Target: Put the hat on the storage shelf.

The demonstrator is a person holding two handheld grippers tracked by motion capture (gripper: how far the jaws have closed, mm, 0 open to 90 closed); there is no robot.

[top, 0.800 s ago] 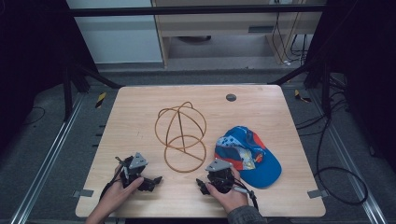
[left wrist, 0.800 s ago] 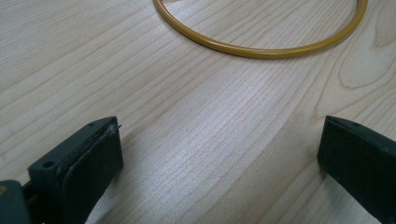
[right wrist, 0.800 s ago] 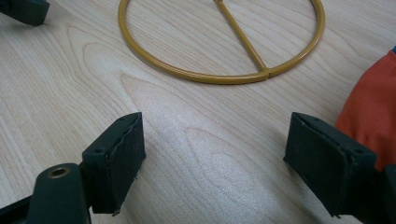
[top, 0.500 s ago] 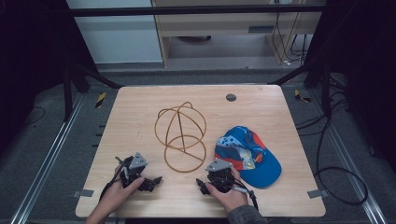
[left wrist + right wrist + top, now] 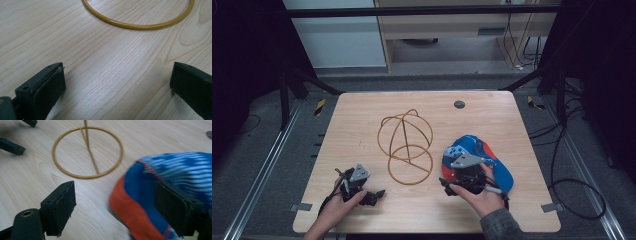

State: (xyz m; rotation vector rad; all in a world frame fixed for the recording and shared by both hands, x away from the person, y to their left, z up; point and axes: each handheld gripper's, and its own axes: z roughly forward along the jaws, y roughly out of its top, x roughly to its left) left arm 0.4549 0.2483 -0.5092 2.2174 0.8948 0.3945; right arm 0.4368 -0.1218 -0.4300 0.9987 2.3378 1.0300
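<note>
The cap [image 5: 484, 162] lies at the worktop's [image 5: 362, 120] right; the right gripper [image 5: 117, 207], jaws spread, is apparently being brought over its brim. Closing is called for next.

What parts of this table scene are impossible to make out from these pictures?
- Cap, high view: its near side is covered by the right gripper and the hand.
- Cap, right gripper view: blurred, so its pattern is unclear; the right and bottom edges cut it off.
- Wire stand, left gripper view: the top edge cuts off all but part of its base ring.
- Dark round spot, high view: too small to identify.
</note>
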